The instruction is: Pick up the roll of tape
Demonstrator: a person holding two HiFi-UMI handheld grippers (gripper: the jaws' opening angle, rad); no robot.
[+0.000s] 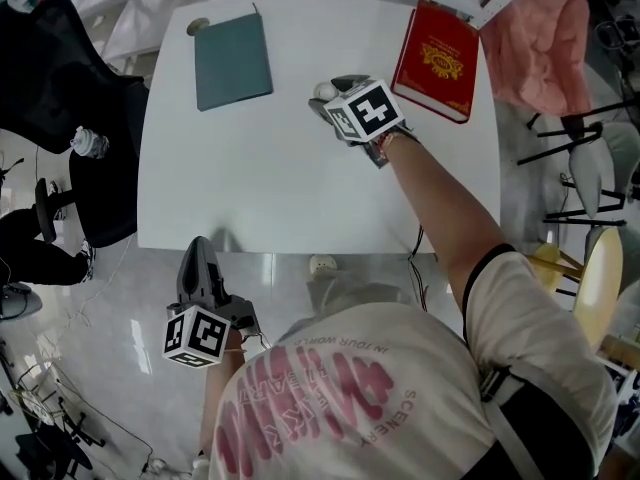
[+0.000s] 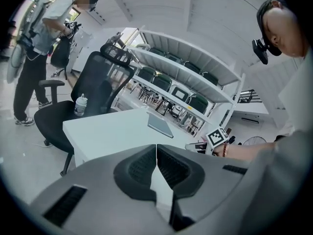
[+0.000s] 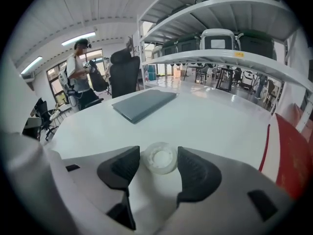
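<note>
Straddling the roll of tape (image 3: 159, 158), the right gripper (image 3: 159, 154) gapes without pinching it, the left gripper (image 2: 156, 148) is shut empty, and gilt print on the red book (image 1: 437, 60) is unreadable.

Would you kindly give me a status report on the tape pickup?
Left gripper shut, empty. Right gripper open, jaws astride roll of tape, flat on table. Grey notebook, red book well clear.

The table (image 1: 260, 188) was smooth, faintly glossy white. The tape (image 3: 159, 158) looked like translucent plastic. The notebook (image 1: 232, 60) at upper left was matt; the floor (image 1: 110, 308) shone glossy.
</note>
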